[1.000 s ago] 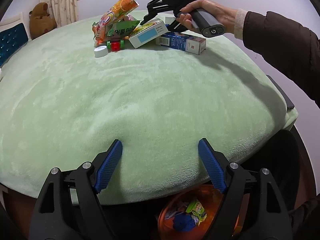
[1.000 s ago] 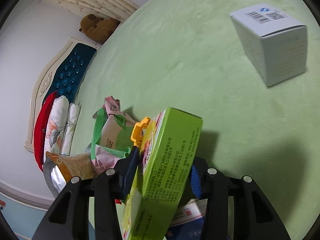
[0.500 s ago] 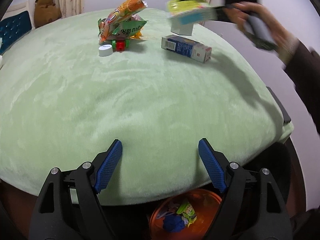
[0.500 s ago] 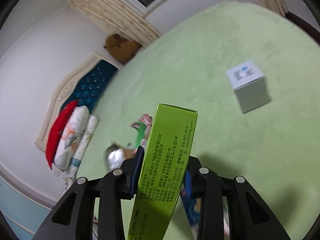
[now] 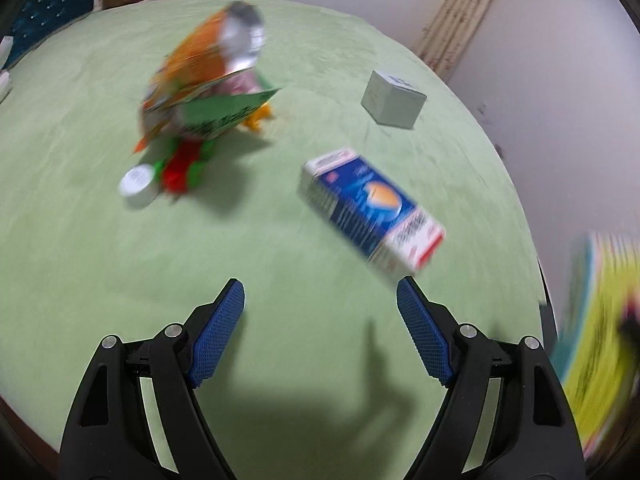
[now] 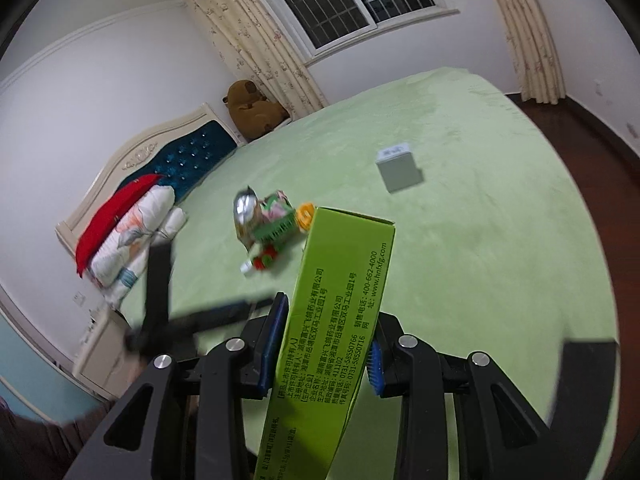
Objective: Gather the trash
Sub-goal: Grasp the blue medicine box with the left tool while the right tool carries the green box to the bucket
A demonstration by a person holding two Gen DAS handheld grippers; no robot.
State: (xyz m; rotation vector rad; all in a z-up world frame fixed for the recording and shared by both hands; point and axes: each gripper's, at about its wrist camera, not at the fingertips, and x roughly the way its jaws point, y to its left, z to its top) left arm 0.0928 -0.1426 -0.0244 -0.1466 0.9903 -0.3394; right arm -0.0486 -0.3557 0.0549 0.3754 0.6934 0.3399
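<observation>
The right gripper [image 6: 328, 340] is clamped tight on the tall green box [image 6: 340, 312], both blue pads pressed against its sides, the box standing upright between them and lifted clear of the green bedspread [image 6: 480, 240]. In the left wrist view that same box shows only as a yellow-green blur at 4 o'clock [image 5: 600, 340]. The left gripper [image 5: 320, 328] hovers over the bedspread [image 5: 80, 240] with its jaws spread wide and nothing between them. Just off its right fingertip, toward 1 o'clock, lies the blue and white carton [image 5: 372, 208] on its side, close to the pad but not gripped. At 11 o'clock sits the pile of snack wrappers [image 5: 208, 80], orange and foil bag on top, green wrapper beneath, with a white cap [image 5: 138, 184] and a red and green piece [image 5: 184, 164] at its near edge. Farther out at 1 o'clock stands the small grey box [image 5: 394, 100], well apart from the rest. The right wrist view adds a brown plush toy [image 6: 252, 108] by the curtain at 11 o'clock and pillows [image 6: 128, 232] against the blue headboard [image 6: 180, 160] at 9 o'clock.
</observation>
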